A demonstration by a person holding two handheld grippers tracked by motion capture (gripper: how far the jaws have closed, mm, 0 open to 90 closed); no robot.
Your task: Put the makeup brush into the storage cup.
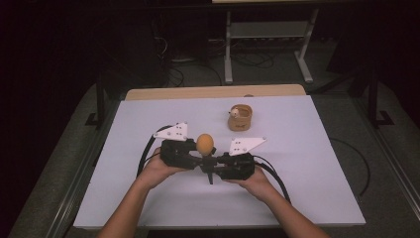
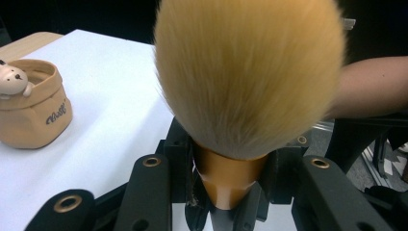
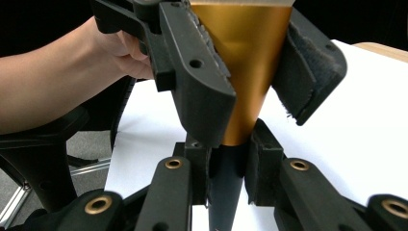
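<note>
A makeup brush stands upright over the middle of the white table, with its fluffy tan head on top. My left gripper is shut on the brush's gold ferrule. Just below it, my right gripper is shut on the dark tapered handle, whose tip points toward the table's near edge. In the right gripper view the left gripper's padded fingers clamp the ferrule from both sides. The two grippers face each other, almost touching.
A tan fabric pouch with a small toy animal in it sits behind and to the right of the brush. The white sheet covers the table, and a wooden edge shows at the back. A desk frame stands beyond.
</note>
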